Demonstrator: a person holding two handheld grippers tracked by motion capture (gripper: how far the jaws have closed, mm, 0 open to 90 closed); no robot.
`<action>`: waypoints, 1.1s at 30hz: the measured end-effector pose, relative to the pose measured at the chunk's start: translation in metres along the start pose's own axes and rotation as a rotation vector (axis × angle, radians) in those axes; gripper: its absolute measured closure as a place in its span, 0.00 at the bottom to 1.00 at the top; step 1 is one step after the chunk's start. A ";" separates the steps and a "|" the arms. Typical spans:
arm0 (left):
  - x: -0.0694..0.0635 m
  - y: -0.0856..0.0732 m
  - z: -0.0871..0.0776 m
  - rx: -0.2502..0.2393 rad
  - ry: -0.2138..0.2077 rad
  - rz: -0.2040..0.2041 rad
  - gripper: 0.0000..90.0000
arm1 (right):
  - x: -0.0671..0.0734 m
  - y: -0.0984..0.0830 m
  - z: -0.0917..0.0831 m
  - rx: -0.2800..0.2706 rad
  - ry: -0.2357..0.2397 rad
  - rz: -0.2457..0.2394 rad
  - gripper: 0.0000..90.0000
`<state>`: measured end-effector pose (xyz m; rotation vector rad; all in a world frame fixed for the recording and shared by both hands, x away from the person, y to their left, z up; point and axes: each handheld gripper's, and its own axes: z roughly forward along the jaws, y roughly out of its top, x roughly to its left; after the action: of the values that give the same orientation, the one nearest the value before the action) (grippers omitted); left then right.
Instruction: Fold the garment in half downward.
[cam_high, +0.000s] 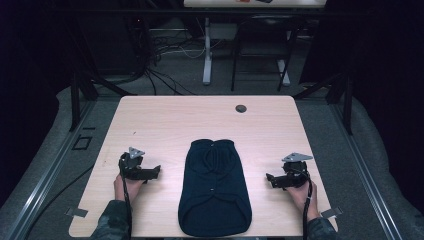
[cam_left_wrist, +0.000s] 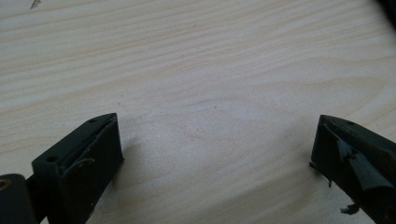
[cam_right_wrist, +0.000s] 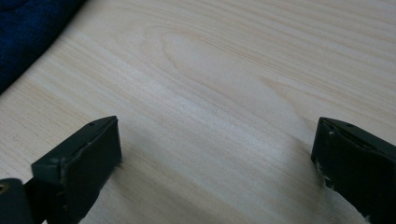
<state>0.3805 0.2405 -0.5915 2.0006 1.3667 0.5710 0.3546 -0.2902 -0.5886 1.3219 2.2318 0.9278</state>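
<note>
On the pale, fine-grained wooden table (cam_high: 165, 115) we hold two black grippers. At the left, our left gripper (cam_high: 150, 172) rests on the wood, its two blocky jaws spread wide with bare wood between them. In the middle lies one dark navy knit garment (cam_high: 215, 187), soft and flat, rounded at its near end, with small buttons down its front. At the right, our right gripper (cam_high: 272, 179) rests likewise, jaws wide apart and holding nothing.
</note>
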 end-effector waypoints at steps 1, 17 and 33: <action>0.000 0.000 0.000 0.000 0.000 0.000 0.02 | 0.000 0.000 0.000 0.000 0.000 0.000 0.01; 0.000 0.005 0.002 -0.001 -0.003 -0.025 0.05 | 0.004 0.008 0.003 0.024 0.000 0.013 0.02; -0.006 0.031 -0.004 -0.048 -0.062 -0.023 0.00 | 0.008 0.033 0.001 0.014 0.101 0.041 0.04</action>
<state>0.3957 0.2279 -0.5666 1.9457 1.3246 0.5224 0.3715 -0.2714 -0.5659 1.3596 2.2976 1.0167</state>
